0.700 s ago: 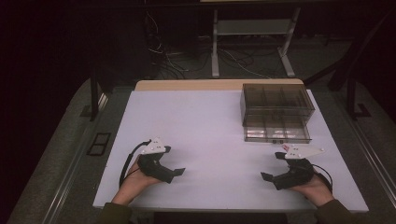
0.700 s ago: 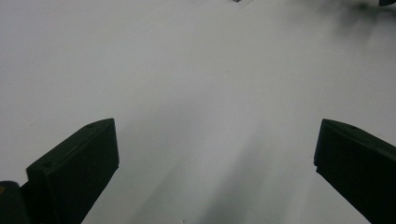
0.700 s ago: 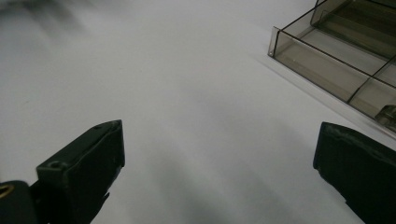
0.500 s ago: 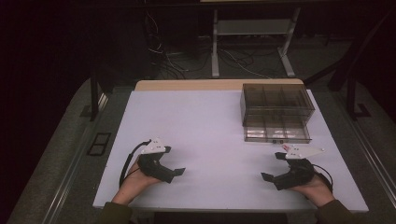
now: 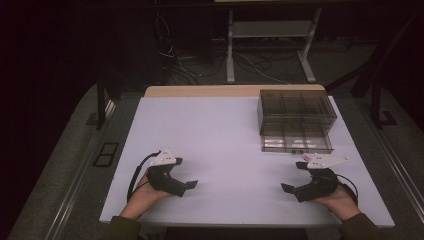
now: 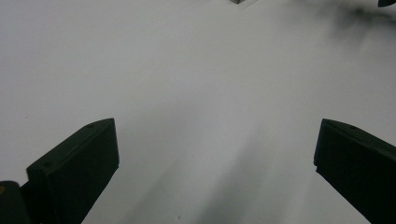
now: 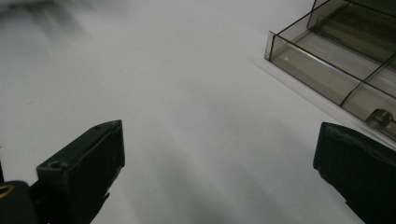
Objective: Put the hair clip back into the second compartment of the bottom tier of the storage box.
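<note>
Both hand-held grippers rest low on the near part of the white tabletop (image 5: 220, 135), each held in one of the person's hands. The left hand-held gripper (image 5: 187, 185) sits at the near left, its jaws pointing toward the middle of the tabletop; in the left gripper view its two black jaws stand wide apart with nothing but bare white surface between them. The right hand-held gripper (image 5: 289, 189) sits at the near right, pointing inward toward the left one, and in the right gripper view its jaws also stand wide, holding nothing.

The nearest thing to work on is the smoky clear drawer box (image 5: 296, 119), which stands on the far right part of the tabletop. Its lower drawer (image 5: 297, 143) appears pulled out toward the person, showing divided compartments; a small metallic item (image 7: 380, 115) lies in one compartment, too small to identify.

The box lies directly beyond the right hand-held gripper, ahead and slightly left of that hand, near but not touching. From the left hand-held gripper it is well apart, across the tabletop and to the far right. The box's long axis runs left to right across the tabletop, so its open drawer front faces the person. The right hand is plainly the nearer one, and it would likely need to turn its jaws forward, away from the centre, to meet the drawer.
</note>
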Available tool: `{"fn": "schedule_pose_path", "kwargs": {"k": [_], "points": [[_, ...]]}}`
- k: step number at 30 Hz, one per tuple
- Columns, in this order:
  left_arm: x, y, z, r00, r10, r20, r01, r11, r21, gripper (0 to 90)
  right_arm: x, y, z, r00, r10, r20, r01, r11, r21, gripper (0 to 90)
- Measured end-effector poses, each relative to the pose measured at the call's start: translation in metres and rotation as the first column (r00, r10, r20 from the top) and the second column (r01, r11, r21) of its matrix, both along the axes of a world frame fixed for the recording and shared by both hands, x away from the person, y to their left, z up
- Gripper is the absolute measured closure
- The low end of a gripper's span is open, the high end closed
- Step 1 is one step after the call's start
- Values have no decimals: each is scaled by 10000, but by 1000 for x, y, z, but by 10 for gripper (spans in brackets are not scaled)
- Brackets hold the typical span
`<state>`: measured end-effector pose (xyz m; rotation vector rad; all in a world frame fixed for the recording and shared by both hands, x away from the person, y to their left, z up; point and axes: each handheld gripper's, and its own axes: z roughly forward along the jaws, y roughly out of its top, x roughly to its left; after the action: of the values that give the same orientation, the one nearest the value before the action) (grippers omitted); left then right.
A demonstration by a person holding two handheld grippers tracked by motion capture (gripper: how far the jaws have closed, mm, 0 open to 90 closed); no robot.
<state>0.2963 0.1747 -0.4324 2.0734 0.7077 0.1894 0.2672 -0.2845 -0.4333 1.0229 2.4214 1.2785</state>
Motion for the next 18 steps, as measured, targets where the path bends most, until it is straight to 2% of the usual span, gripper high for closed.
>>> {"fn": "schedule_pose_path", "kwargs": {"k": [7,18], "points": [[-1,2,-1,9999,24,-134,-24,10000,-48,0,4,0,2,9998,56,-207,-56,10000,7,14],[-4,5,0,9997,148,-194,-152,9996,-245,0,5,1,5,9995,286,-104,-288,9995,-154,14]]}}
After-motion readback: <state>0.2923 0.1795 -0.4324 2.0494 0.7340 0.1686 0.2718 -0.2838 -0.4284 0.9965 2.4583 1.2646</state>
